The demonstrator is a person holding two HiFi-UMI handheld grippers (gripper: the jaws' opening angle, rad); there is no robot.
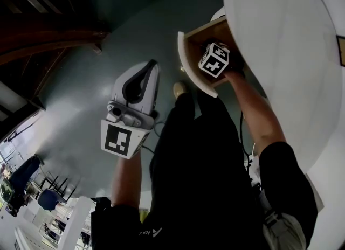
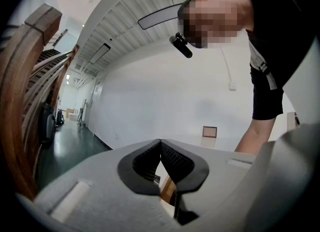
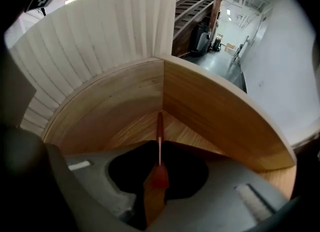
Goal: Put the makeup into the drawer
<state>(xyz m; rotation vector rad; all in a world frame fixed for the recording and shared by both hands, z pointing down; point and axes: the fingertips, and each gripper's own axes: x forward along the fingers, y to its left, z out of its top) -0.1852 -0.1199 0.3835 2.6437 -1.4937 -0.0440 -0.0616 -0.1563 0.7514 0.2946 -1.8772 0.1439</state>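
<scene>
Red makeup pencil (image 3: 159,126), light wooden drawer (image 3: 215,111), grey left tongs (image 2: 160,143)

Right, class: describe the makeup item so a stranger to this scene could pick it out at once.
Start at the white curved cabinet and its open wooden drawer. Inside it, the right gripper pinches a slim red pencil that points at the drawer's back corner. It is the only red, thin thing against the pale wood.
</scene>
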